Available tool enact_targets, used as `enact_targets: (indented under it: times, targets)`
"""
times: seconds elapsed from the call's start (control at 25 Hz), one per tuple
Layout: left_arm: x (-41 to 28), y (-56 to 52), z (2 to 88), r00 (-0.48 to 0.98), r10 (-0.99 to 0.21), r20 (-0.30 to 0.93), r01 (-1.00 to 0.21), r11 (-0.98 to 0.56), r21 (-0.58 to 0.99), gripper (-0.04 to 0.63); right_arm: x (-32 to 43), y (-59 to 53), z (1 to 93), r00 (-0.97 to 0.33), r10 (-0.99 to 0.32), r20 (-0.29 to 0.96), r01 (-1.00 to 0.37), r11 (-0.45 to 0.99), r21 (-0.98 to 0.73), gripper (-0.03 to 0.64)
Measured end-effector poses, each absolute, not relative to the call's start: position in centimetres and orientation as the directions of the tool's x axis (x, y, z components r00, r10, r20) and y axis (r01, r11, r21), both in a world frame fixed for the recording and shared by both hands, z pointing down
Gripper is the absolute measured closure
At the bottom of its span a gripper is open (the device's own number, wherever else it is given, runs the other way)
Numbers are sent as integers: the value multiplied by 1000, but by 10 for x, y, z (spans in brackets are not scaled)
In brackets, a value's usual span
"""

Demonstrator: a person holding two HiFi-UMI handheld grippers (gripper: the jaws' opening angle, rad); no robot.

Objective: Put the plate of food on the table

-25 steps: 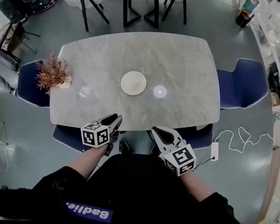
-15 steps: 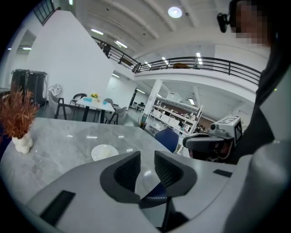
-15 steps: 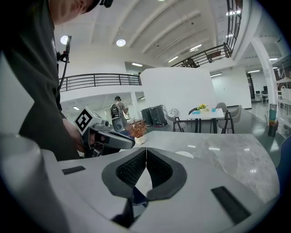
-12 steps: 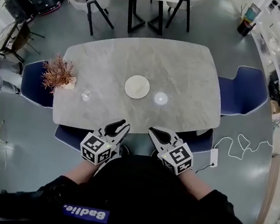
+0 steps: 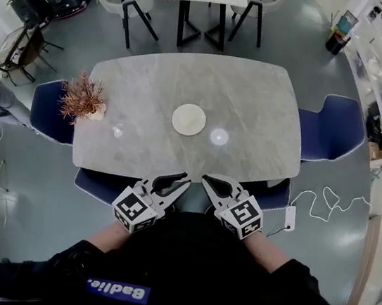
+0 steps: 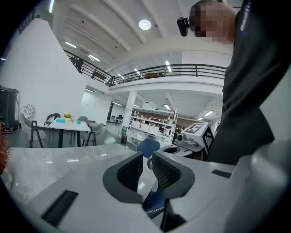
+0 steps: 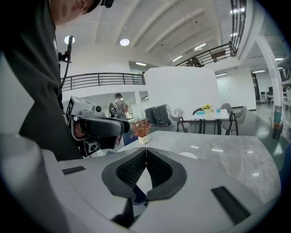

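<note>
The person stands at the near long side of the grey marble table (image 5: 255, 101), with both grippers held low and close to the dark top. The left gripper (image 5: 178, 180) and the right gripper (image 5: 209, 181) angle in toward each other, their tips close together but not touching, right by the table's near edge.

The left gripper's ribbed pads (image 6: 132, 170) stand a narrow slit apart, and only a bit of blue chair shows through the gap. The right gripper's pads (image 7: 131, 168) meet at their tips, closed on nothing.

The plate (image 5: 189, 119) lies flat near the middle of the table, straight ahead of both grippers and well apart from them. It is a pale round disc, and from here I cannot tell whether any food is on it. In the right gripper view it shows as a white oval on the marble just beyond the jaws.

Far off to the left of the left gripper, near the table's end, a dried reddish plant (image 5: 81, 100) stands in a small pale pot. A blue chair (image 5: 333, 127) sits at the table's end off to the right of the right gripper. Two more blue seats (image 5: 97, 184) are tucked under the near edge, one on the outer side of each gripper. A white cable (image 5: 327, 190) loops on the floor to the right of the right gripper.
</note>
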State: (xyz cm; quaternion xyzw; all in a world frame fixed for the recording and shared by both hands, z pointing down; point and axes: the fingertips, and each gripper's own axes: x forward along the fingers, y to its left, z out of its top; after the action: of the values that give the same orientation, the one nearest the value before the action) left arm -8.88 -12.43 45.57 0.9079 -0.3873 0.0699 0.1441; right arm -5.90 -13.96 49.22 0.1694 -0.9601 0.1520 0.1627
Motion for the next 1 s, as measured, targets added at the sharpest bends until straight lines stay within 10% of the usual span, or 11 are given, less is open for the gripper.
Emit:
enact_targets:
  times: [1.0]
  targets:
    - [-78,-116,451,729,-654,204,-685,-704,190,586,-59,-130,473,-913,-255,319,-328,923,-202,606]
